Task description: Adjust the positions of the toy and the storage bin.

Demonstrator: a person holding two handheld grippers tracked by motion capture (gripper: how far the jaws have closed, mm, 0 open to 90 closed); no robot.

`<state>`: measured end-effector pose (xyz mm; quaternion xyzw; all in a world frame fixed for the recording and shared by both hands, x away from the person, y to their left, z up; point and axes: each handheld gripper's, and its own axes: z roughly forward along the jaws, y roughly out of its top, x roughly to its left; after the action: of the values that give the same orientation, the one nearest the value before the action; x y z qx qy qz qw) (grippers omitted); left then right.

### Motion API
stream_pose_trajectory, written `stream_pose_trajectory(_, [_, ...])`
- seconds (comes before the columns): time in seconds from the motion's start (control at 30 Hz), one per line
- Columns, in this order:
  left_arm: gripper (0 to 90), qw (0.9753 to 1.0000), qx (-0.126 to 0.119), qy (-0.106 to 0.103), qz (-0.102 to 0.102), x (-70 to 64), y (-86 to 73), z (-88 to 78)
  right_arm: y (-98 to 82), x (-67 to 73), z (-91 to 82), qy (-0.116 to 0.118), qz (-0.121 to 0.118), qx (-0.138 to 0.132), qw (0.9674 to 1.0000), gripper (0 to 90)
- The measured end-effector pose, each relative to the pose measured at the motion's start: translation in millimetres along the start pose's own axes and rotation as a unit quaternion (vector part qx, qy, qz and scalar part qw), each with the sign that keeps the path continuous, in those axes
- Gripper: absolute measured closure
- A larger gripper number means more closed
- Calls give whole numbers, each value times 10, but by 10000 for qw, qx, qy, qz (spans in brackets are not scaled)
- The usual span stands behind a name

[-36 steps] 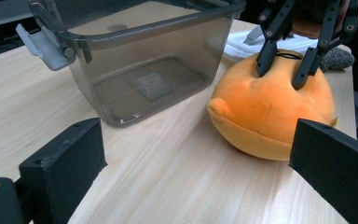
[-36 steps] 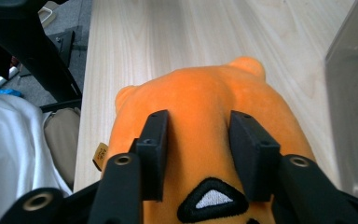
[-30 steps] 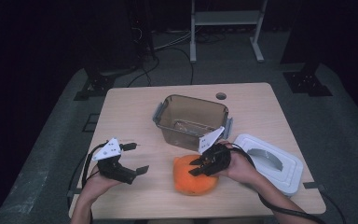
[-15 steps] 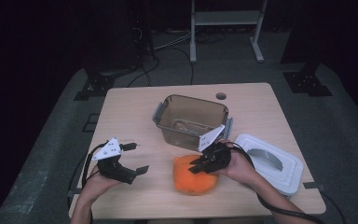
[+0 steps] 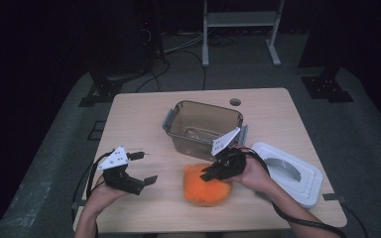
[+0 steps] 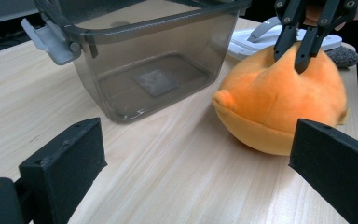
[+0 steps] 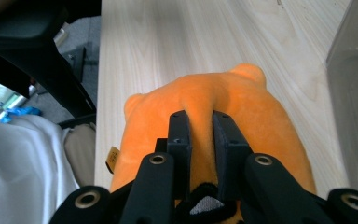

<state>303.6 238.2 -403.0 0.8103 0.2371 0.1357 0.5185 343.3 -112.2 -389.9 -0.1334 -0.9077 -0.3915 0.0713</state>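
Pinching a fold of the orange plush toy (image 5: 207,186) was the step in hand: it lay on the surface (image 5: 144,119) just in front of the clear plastic box (image 5: 203,126), and the right gripper (image 5: 213,173) had just been closing, its jaws now narrow on a ridge of plush. Next, I judged, came a lift up and over the box rim. The left gripper (image 5: 144,181) waited apart, jaws wide and empty. From the right gripper view the squeezed fold (image 7: 200,121) was plain; the high view alone gave the white lid (image 5: 290,171) beside the toy.
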Motion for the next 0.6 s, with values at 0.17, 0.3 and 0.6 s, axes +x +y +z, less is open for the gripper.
stream_pose_trajectory(0.17, [26, 10000, -23, 39, -42, 24, -16, -26, 40, 40, -36, 84, -28, -70, 9999, 782])
stream_pose_trajectory(0.3, [26, 10000, -37, 55, -50, 33, -21, -40, 69, 62, -87, 181, 21, -170, 9997, 782])
stream_pose_trajectory(0.6, [26, 9999, -37, 74, -104, 45, -41, -49, 232, 170, -327, 293, -54, -358, 9989, 782])
